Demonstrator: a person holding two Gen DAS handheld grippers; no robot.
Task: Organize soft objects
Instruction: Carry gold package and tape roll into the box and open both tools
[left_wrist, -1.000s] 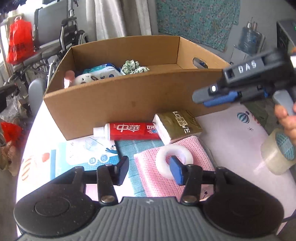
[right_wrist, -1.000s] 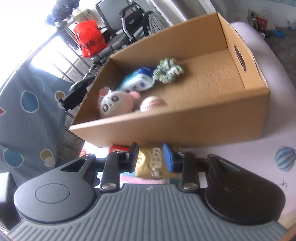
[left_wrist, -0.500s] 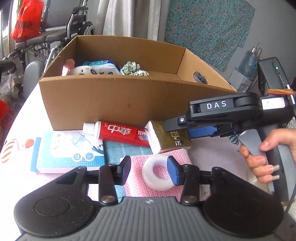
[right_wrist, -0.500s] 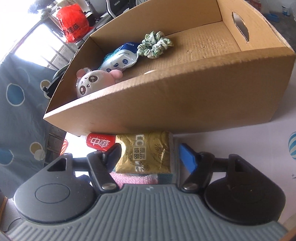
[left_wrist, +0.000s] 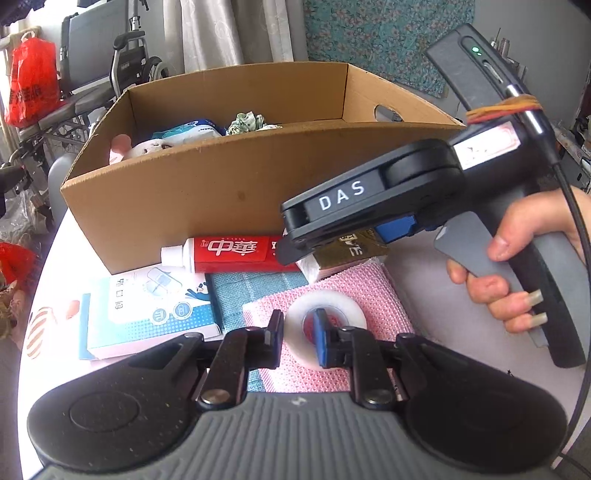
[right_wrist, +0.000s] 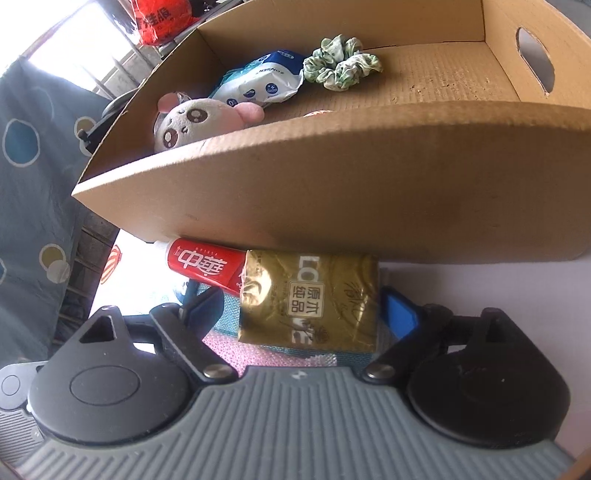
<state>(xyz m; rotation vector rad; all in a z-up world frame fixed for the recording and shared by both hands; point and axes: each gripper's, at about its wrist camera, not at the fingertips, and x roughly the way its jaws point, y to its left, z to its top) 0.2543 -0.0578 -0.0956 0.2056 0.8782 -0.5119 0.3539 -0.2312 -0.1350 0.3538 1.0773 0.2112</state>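
- The left gripper (left_wrist: 298, 336) is clenched on the near wall of a white tape ring (left_wrist: 327, 328): one finger sits outside the ring, the blue-padded one inside its hole.
- The tape ring lies on a pink textured cloth (left_wrist: 373, 295), which overlaps a teal cloth (left_wrist: 255, 286) on the pale tabletop (left_wrist: 424, 280).
- The right gripper (right_wrist: 306, 312) has its jaws opening wide, one on each side of a gold tissue pack (right_wrist: 310, 295); the pads do not press on it.
- The gold tissue pack lies on the cloths just in front of the cardboard box (right_wrist: 332, 192), beside a red toothpaste tube (right_wrist: 203, 267) that runs along the box's front wall.
- In the left wrist view a person's hand (left_wrist: 517, 266) grips the handle of the right gripper, which points down at the tissue pack.
- A blue-and-white carton (left_wrist: 147, 314) lies left of the cloths, near the toothpaste tube.
- Inside the box are a plush toy with pink ears (right_wrist: 199, 122), a blue-and-white wipes pack (right_wrist: 262, 81) and a green patterned scrunchie (right_wrist: 340, 62); the plush sits at the left end and the scrunchie further right, near the back wall.
- A round orange-white object (right_wrist: 317, 113) peeks just over the front wall; I cannot tell what it is.
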